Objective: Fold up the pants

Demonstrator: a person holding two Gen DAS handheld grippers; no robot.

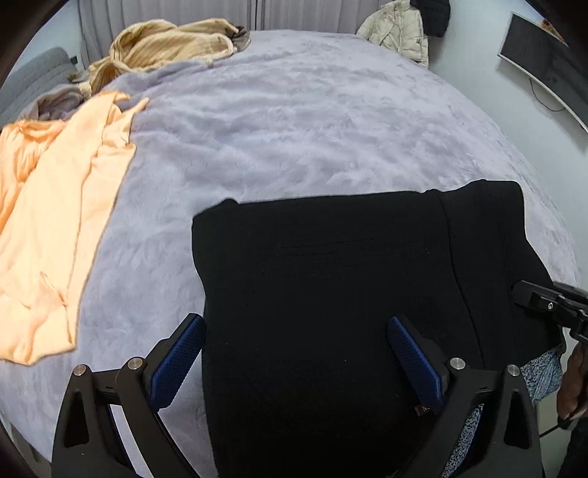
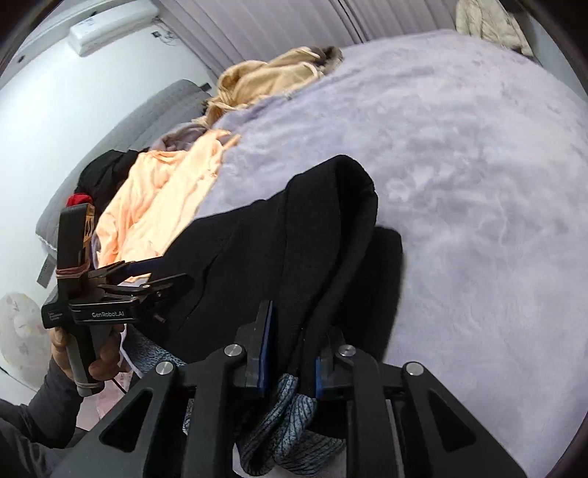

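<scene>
The black pants (image 1: 330, 279) lie folded on the lavender fleece bed cover (image 1: 294, 128), near its front edge. My left gripper (image 1: 294, 353) is open above the pants' near end, its blue-padded fingers (image 1: 176, 360) spread wide, one off the cloth's left edge. In the right wrist view the pants (image 2: 264, 239) have a raised fold. My right gripper (image 2: 290, 353) is shut on the pants' edge, together with a grey-blue lining (image 2: 286, 423) bunched between the fingers. The left gripper (image 2: 147, 279) shows there at left, held in a hand.
An orange garment (image 1: 55, 228) lies spread at the bed's left. A tan garment (image 1: 172, 44) is heaped at the far left corner. A cream jacket (image 1: 400, 29) hangs beyond the far edge. A monitor (image 1: 544, 62) is on the right wall.
</scene>
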